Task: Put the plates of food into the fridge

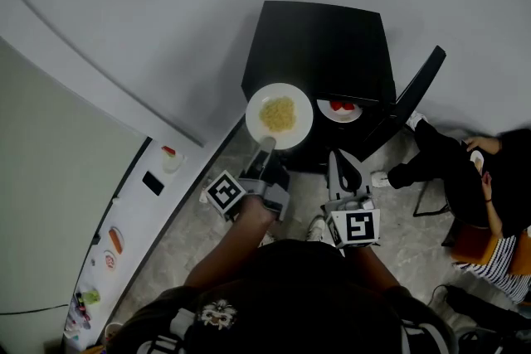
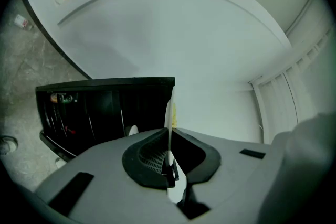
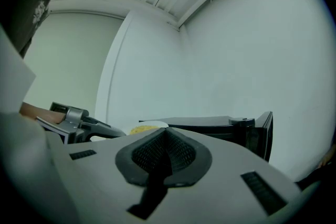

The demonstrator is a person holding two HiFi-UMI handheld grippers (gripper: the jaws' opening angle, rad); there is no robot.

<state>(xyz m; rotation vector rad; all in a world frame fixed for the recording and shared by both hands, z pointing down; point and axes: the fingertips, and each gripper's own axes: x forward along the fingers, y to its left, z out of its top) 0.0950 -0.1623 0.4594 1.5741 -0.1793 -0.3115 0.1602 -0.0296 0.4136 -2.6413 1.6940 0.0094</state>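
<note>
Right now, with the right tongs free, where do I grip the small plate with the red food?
Probably take the small plate by its near rim, coming in level from your side. It lies flat at the fridge's front edge, red food in the middle, near rim bare. The noodle plate crowds its left, the door its right. The right tongs are shut: open them first.

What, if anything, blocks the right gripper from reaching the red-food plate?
Probably nothing, so likely yes. The right gripper is shut and empty, pointing at the red-food plate just ahead. The noodle plate held by the left gripper sits to one side, not between them.
</note>
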